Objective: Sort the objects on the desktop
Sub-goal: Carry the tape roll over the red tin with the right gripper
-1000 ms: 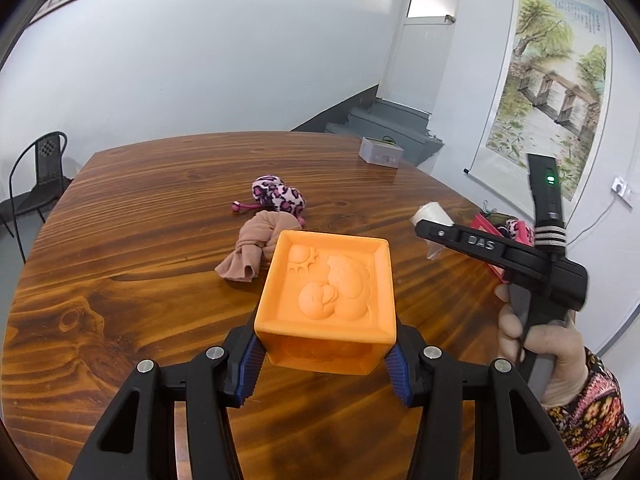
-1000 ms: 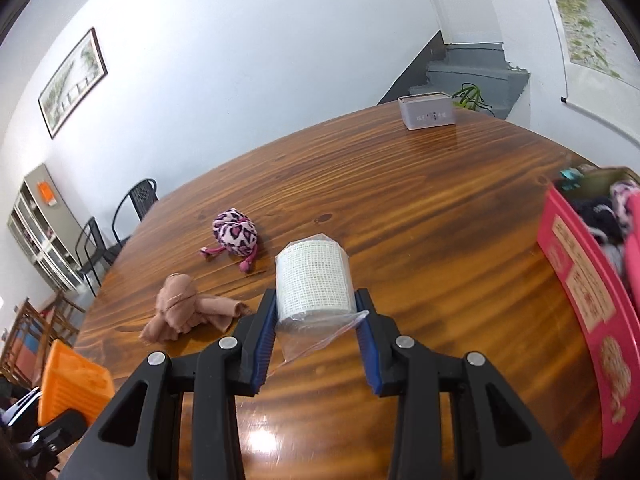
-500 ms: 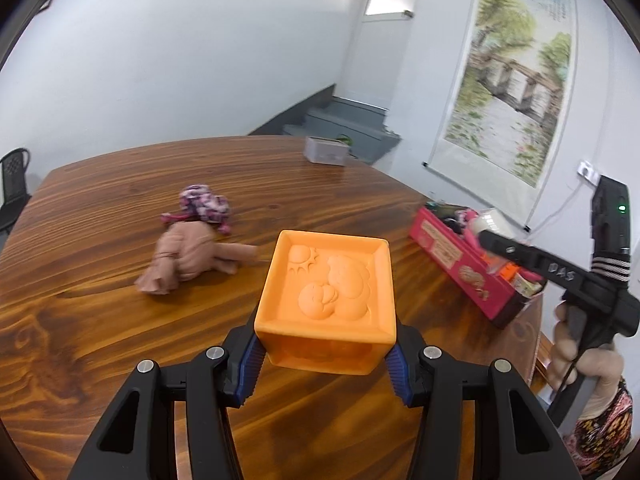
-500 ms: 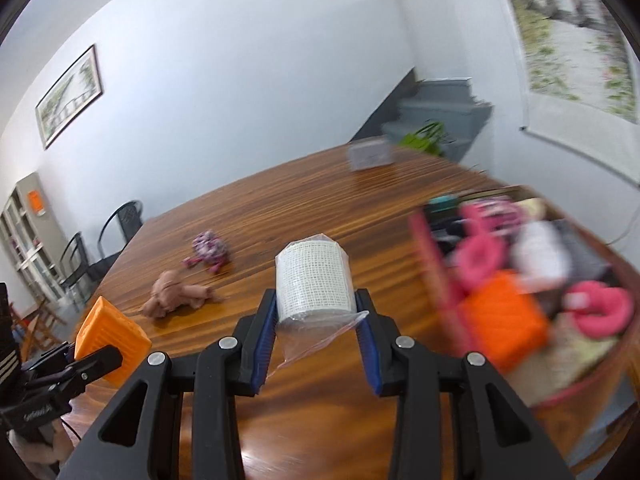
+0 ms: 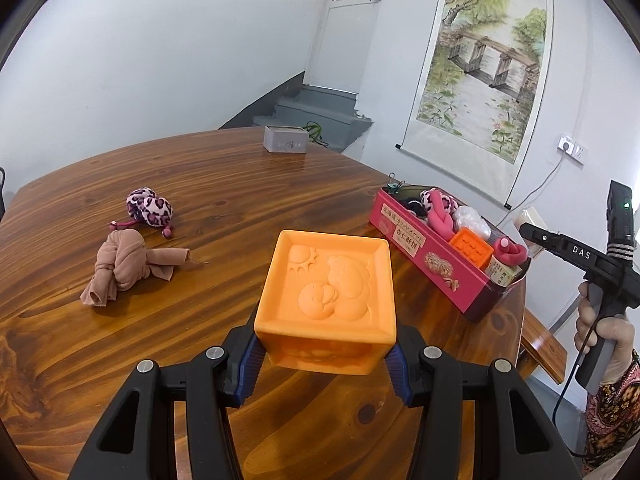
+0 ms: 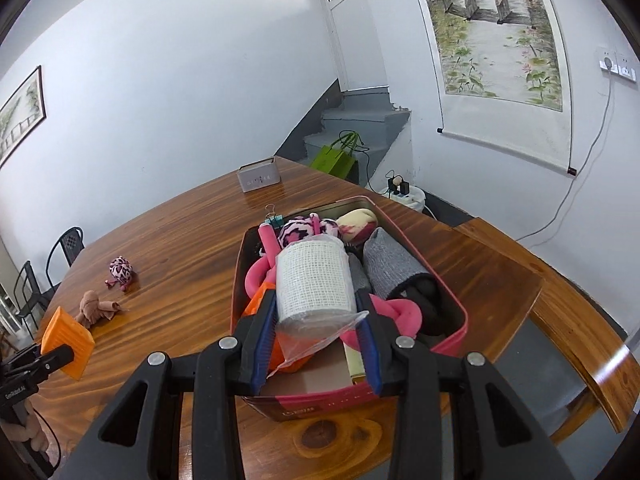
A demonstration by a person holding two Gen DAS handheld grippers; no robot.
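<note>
My left gripper [image 5: 326, 364] is shut on an orange embossed cube [image 5: 328, 300], held above the wooden table; the cube also shows in the right wrist view [image 6: 66, 338]. My right gripper [image 6: 316, 340] is shut on a white bandage roll in a plastic bag [image 6: 314, 280] and holds it over the pink tin box [image 6: 452, 340], which is full of small items. The box also shows in the left wrist view [image 5: 420, 252], with the right gripper [image 5: 532, 226] above its near end. A tan knotted stocking [image 5: 124, 268] and a leopard-print hair tie [image 5: 150, 208] lie on the table.
A small grey box [image 5: 286, 144] stands at the table's far edge. A wooden bench [image 6: 568, 312] runs along the table's right side. A green bag [image 6: 338, 160] and a power strip [image 6: 402, 192] sit on the floor by the stairs.
My right gripper has carried the bandage roll to the right until it is over the pink box. My left gripper has turned right with the cube, bringing the box into view.
</note>
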